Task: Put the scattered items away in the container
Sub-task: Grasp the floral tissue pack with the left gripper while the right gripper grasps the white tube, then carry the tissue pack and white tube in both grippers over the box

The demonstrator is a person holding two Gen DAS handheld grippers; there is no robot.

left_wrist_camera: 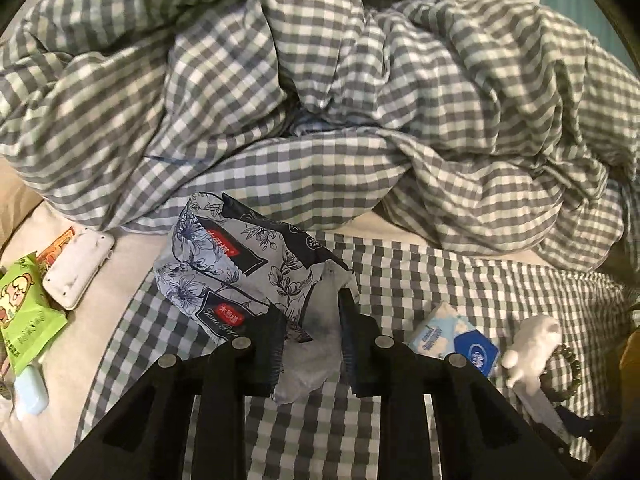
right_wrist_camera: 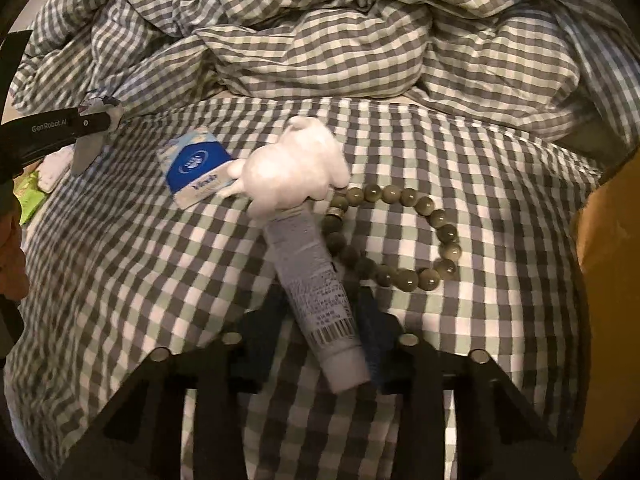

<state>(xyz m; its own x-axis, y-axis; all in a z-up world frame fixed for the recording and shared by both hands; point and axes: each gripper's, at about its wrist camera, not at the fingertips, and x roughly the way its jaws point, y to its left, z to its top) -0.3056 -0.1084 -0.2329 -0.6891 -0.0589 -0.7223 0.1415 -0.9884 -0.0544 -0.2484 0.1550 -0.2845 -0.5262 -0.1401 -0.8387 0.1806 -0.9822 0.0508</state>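
Observation:
My left gripper (left_wrist_camera: 313,332) is shut on the clear flap of a floral tissue pack (left_wrist_camera: 236,264) and holds it over the checked bed sheet. My right gripper (right_wrist_camera: 320,320) is shut on a grey cream tube (right_wrist_camera: 312,280) with a white animal-shaped cap (right_wrist_camera: 296,164). A green bead bracelet (right_wrist_camera: 404,236) lies beside and partly under the tube. A small blue tissue packet (right_wrist_camera: 198,168) lies left of the cap; it also shows in the left wrist view (left_wrist_camera: 460,340). The left gripper shows at the left edge of the right wrist view (right_wrist_camera: 92,124).
A rumpled checked duvet (left_wrist_camera: 340,100) fills the back of the bed. At the left lie a green snack packet (left_wrist_camera: 24,312), a white flat device (left_wrist_camera: 76,268) and a pale blue item (left_wrist_camera: 30,396). A yellow-brown surface (right_wrist_camera: 612,300) stands at the right edge.

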